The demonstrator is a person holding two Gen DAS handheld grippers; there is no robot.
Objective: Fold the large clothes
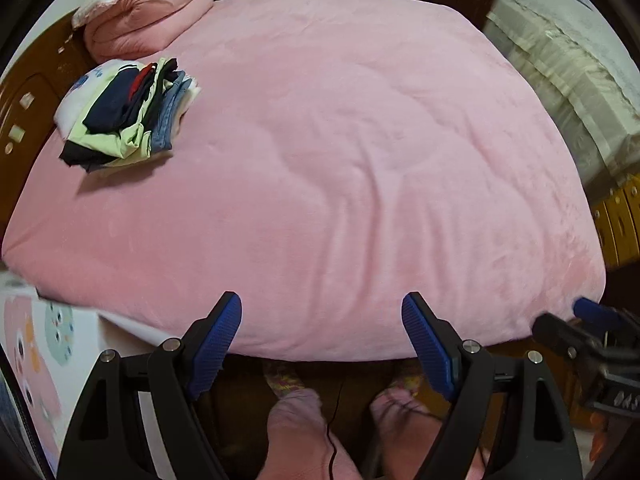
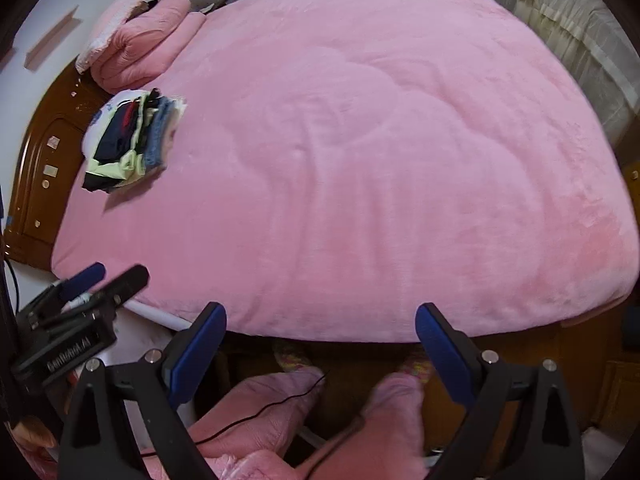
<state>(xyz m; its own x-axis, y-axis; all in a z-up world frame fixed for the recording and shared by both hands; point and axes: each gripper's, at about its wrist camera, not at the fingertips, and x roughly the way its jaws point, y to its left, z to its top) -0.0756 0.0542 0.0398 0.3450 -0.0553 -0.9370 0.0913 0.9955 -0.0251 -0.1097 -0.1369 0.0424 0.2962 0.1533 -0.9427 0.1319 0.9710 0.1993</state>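
From my left wrist, my left hand-held gripper hangs spread and empty over the bed; the stack of folded clothes lies near the headboard. From my right wrist, my right hand-held gripper is likewise spread, pinching nothing

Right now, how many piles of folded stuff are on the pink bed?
2. A clothes pile sits near the bed's left side, and a folded pink quilt lies behind it at the far left corner. More may be hidden out of view.

Plain pink bed cover; folded pile shows navy, pale green, red, perhaps denim blue.
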